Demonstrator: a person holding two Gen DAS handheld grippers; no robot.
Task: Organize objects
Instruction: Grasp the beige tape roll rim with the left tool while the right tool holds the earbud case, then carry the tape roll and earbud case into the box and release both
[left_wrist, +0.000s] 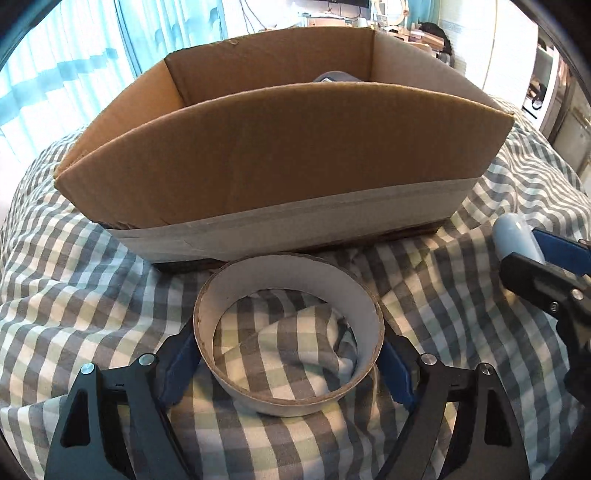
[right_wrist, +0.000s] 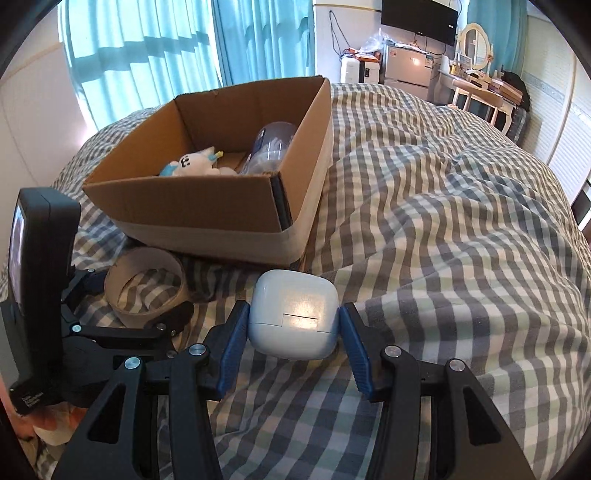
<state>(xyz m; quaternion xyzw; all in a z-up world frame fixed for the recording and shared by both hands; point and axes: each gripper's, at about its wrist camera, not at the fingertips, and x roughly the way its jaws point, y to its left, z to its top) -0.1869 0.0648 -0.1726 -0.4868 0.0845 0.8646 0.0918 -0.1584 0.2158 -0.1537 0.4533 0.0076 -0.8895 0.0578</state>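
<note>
Roughly halfway I'd say: plush toy (right_wrist: 195, 164) and clear bottle (right_wrist: 271, 147) sit in the box (right_wrist: 207, 210), while my left tool (left_wrist: 288, 363) straddles the tape roll (left_wrist: 288, 332) and my right tool (right_wrist: 293, 328) brackets the white case (right_wrist: 293, 319), both spread, on the bed (right_wrist: 443, 258) just near of it.

Cardboard box (right_wrist: 207, 206): one, open-topped, on the checked bedcover (right_wrist: 443, 240).
Plush toys (right_wrist: 195, 164): one, white with blue and yellow trim, inside the box at its near left.
Clear plastic containers (right_wrist: 271, 147): one, lying inside the box against its right wall; possibly a bottle, the view is too poor to say.
Tape roll cores (left_wrist: 288, 332): one cardboard ring, just in front of the box's near wall.
White earbud-style cases (right_wrist: 293, 314): one, in front of the box's near right corner.
Grippers: two, the left gripper (left_wrist: 288, 373) and the right gripper (right_wrist: 293, 341), both in front of the box.
</note>
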